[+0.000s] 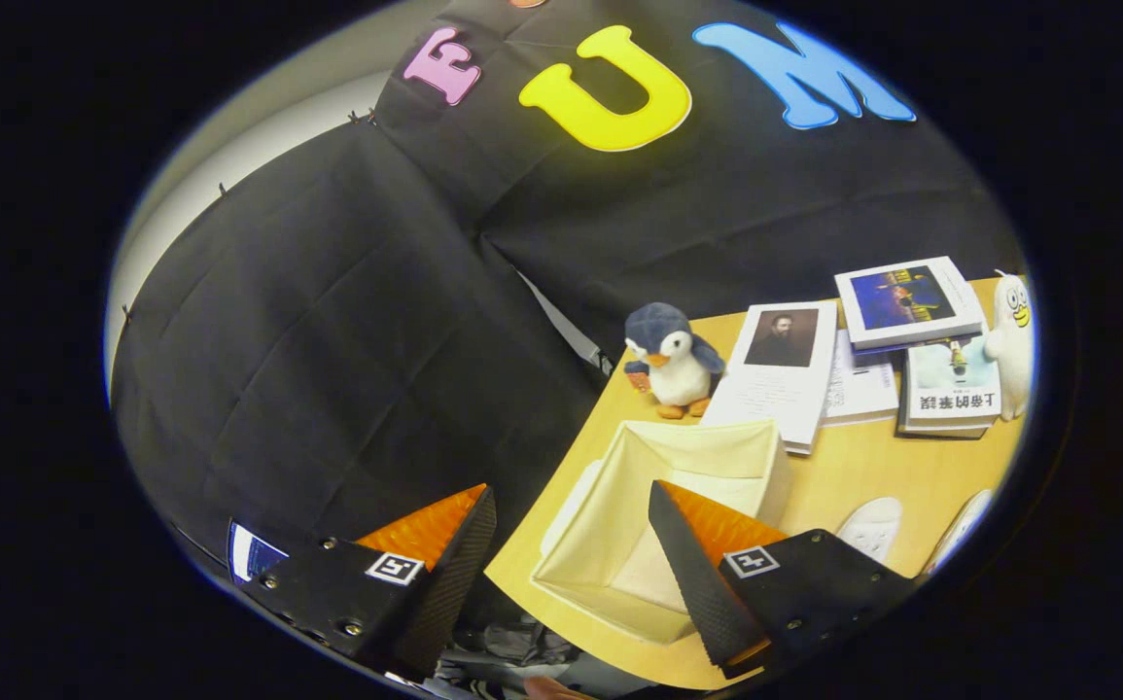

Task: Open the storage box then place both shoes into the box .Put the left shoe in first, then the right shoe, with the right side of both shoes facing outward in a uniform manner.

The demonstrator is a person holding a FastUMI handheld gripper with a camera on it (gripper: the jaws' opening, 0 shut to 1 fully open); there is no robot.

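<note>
Currently the tongs hang wide apart, holding nothing, above the table edge. Beneath them the storage box stands open and empty. Swing right to the white shoes beside the box. Beyond the box, the plush penguin and stacked books stand clear of that path.

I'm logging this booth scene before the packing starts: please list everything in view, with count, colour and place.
box: 1, cream, open and empty, on the table between and just beyond the fingers
shoes: 2, white, on the table right of the box, partly cut off
penguin: 1, blue and white plush, beyond the box
books: several, mostly white, stacked right of the penguin
white toy: 1, beside the books
table: 1, light wood
gripper: 1, jaws open, holding nothing
</note>
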